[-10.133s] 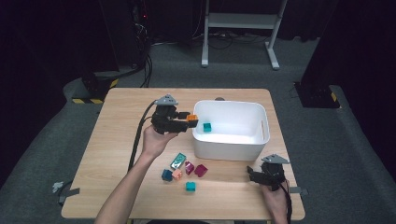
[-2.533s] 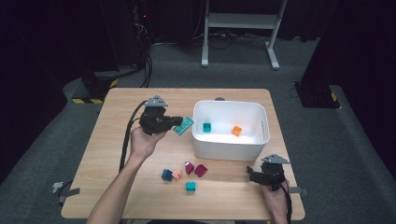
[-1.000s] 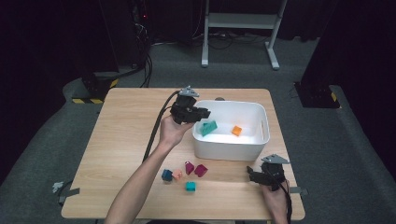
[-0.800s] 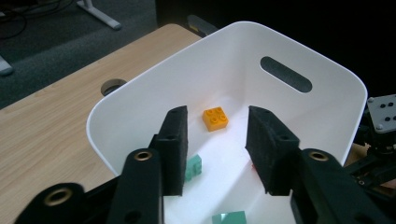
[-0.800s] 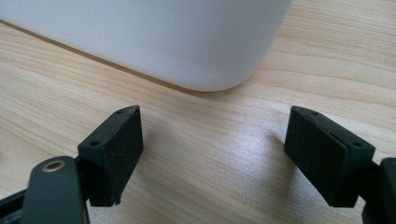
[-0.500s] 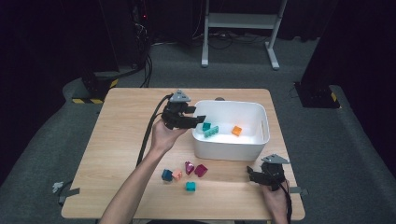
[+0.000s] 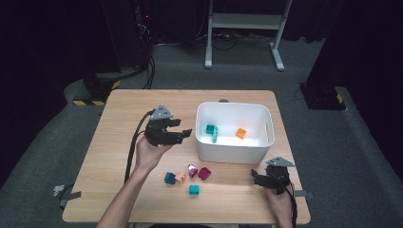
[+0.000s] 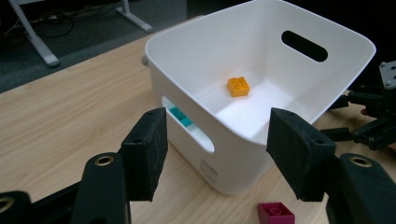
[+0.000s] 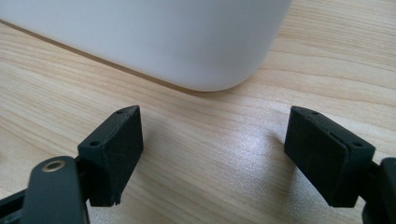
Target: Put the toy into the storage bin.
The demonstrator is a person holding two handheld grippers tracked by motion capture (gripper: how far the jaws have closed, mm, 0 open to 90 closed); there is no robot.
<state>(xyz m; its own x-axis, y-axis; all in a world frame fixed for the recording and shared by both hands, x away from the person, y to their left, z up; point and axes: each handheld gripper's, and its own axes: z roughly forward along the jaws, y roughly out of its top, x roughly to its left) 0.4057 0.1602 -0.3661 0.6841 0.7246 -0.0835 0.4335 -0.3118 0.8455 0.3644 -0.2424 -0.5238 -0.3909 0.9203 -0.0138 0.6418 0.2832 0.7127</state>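
My left tongs (image 7: 186, 134) have just been opening and stand released with nothing between the pads, now drawn back from over the white bin (image 7: 235, 151) to the bare table (image 7: 119, 118) just left of it. A second ago they hung over the bin's near-left corner with the teal brick pinched in them; that teal brick (image 7: 211, 132) now lies inside the bin at its left end, near the orange brick (image 7: 241, 133) already in there. In the left gripper view the orange brick (image 8: 238, 86) sits on the bin floor, and a bit of teal shows through the handle slot. So that piece is delivered. I judge the sorting partly done: five bricks wait on the table in front of the bin, a blue one (image 7: 169, 178), a salmon one (image 7: 180, 177), two magenta ones (image 7: 192, 170) and a teal one (image 7: 194, 190). My right tongs (image 7: 254, 176) rest released and empty at the bin's near-right corner
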